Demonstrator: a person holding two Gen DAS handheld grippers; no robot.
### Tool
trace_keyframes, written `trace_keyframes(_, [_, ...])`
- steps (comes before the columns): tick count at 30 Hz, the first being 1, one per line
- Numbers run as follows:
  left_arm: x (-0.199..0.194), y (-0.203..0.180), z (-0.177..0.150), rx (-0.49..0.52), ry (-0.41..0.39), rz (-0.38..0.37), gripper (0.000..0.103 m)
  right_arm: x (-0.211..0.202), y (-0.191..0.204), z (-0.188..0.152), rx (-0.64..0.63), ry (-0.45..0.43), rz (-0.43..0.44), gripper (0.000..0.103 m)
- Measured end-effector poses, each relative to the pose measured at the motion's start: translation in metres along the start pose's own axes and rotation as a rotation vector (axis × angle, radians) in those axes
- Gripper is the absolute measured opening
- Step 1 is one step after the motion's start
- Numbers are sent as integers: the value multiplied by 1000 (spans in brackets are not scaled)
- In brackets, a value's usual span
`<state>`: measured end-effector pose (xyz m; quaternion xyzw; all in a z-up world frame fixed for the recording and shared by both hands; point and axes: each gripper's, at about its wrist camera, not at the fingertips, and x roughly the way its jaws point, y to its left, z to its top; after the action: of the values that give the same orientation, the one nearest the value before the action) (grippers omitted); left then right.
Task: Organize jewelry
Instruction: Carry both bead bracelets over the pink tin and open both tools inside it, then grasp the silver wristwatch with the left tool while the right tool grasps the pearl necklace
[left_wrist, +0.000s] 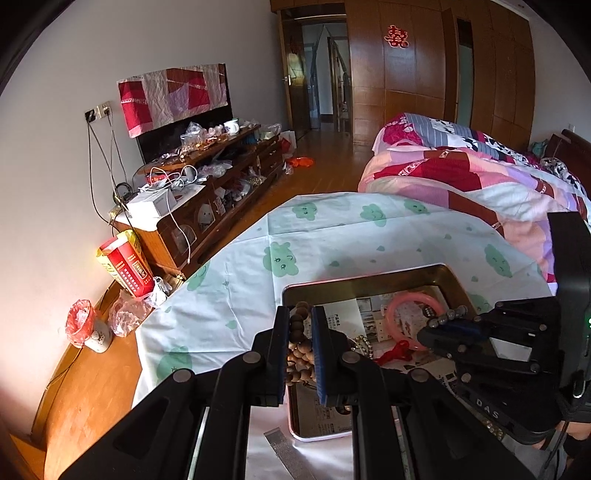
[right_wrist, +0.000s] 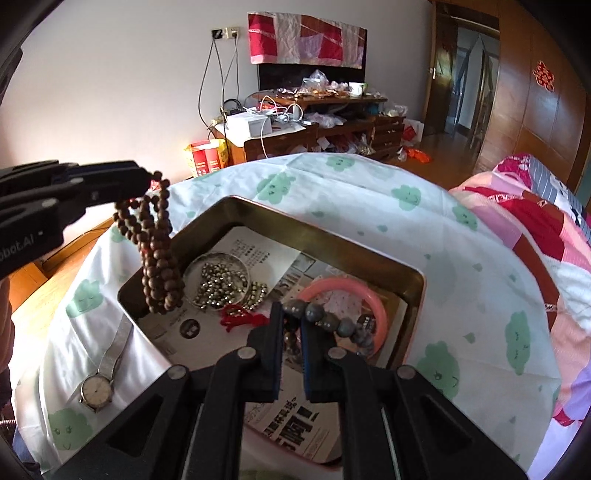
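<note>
My left gripper (left_wrist: 300, 314) is shut on a long brown wooden bead strand (left_wrist: 297, 347), which hangs over the left end of the metal tin (right_wrist: 236, 206) in the right wrist view (right_wrist: 159, 266). My right gripper (right_wrist: 291, 314) is shut on a grey stone bead bracelet (right_wrist: 332, 321), held above the tin; the bracelet also shows in the left wrist view (left_wrist: 448, 316). In the tin lie a pink bangle (right_wrist: 376, 302), a silver bead chain (right_wrist: 221, 280) and a red cord knot (right_wrist: 240, 319) on printed paper.
A silver wristwatch (right_wrist: 98, 387) lies on the cloud-print cloth (right_wrist: 369, 206) left of the tin. A bed with a pink patchwork quilt (left_wrist: 461, 177) is to the right. A cluttered wooden cabinet (left_wrist: 207, 192) stands by the far wall.
</note>
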<state>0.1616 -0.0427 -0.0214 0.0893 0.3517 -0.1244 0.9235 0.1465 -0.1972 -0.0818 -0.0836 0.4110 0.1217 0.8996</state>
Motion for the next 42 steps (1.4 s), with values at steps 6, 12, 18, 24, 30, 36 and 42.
trace_keyframes(6, [4,2,-5,-7,14,50,63,-2,0,-4,11,-1,-7,41])
trace_keyframes(12, [-6,8,-12,-22,-10,75,73,-15,0,-12,27,-18,-23,52])
trace_keyframes(18, [-16,21,-25,-63,4,84,73,-27,3,-19,46,-38,-34,58])
trace_keyframes(24, [-29,30,-57,-111,32,86,73,-48,7,-33,61,-76,-34,67])
trace_keyframes(30, [-38,23,-98,-133,77,90,73,-66,9,-58,92,-80,-42,67])
trace_keyframes(36, [-46,7,-124,-127,97,89,73,-80,10,-90,120,-72,-79,67])
trace_keyframes(42, [-51,-7,-138,-106,101,69,73,-88,22,-114,128,-61,-95,67])
